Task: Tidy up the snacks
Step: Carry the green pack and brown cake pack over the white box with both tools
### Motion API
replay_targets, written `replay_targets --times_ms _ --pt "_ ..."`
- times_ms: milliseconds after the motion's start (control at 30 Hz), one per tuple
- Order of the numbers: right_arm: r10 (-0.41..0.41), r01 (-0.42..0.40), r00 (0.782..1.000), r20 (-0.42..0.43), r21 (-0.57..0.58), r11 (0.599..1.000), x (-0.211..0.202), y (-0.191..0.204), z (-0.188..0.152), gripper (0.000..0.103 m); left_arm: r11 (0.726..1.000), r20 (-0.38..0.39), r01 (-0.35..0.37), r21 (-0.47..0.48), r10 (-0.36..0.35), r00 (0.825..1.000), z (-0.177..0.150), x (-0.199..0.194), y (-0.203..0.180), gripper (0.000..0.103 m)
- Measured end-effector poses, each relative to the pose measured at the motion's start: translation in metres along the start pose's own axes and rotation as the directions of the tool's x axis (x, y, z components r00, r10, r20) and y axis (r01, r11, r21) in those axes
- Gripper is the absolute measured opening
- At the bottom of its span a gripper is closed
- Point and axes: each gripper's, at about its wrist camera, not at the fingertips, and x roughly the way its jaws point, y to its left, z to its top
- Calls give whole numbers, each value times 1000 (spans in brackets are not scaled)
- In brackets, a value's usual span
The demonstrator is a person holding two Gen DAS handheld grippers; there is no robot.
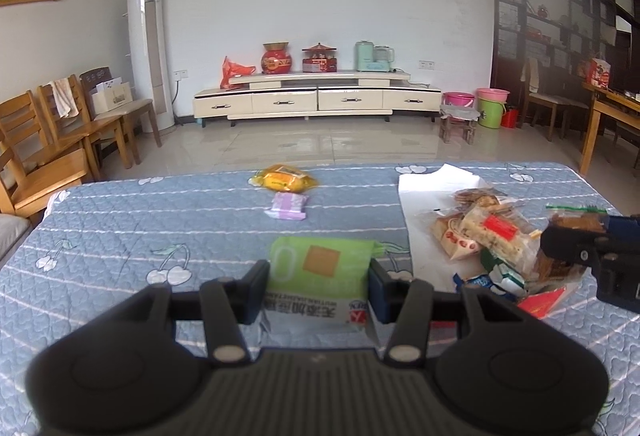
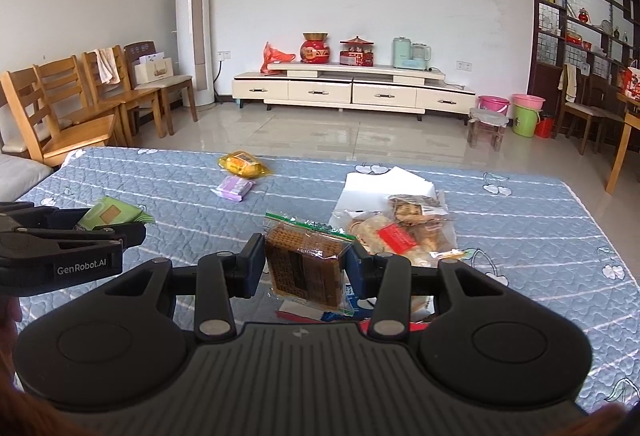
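While both grippers are carrying a snack above the quilted blue table cover, the job is to keep each grip steady until its packet is over the right spot. The left gripper is pinching a green cracker packet by its two side edges, jaws partly closed on it, with the printed end hanging back toward the handle. The right gripper is clamping a clear bag of brown wafer biscuits across its width, the green-striped top edge standing above the pads.

Ahead of the left gripper, a purple packet and, just beyond it, a yellow one are lying well apart from everything else; these look like sorted items, so the green packet probably belongs near them. Ahead and to the right of the right gripper, mixed snacks are heaped partly on a white sheet.

Both wrappers are thin and slippery, so squeezing harder is risking crushed biscuits; lowering each packet flat onto the cloth before letting go is the safer way. The two grippers are working close together, so moving one at a time is avoiding a knock.
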Motion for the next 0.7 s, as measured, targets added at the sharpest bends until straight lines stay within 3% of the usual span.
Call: replay_targets --times_ms 700 --pt "-51 51 999 -9 49 997 3 -18 1 52 997 1 63 33 -63 998 16 16 -31 50"
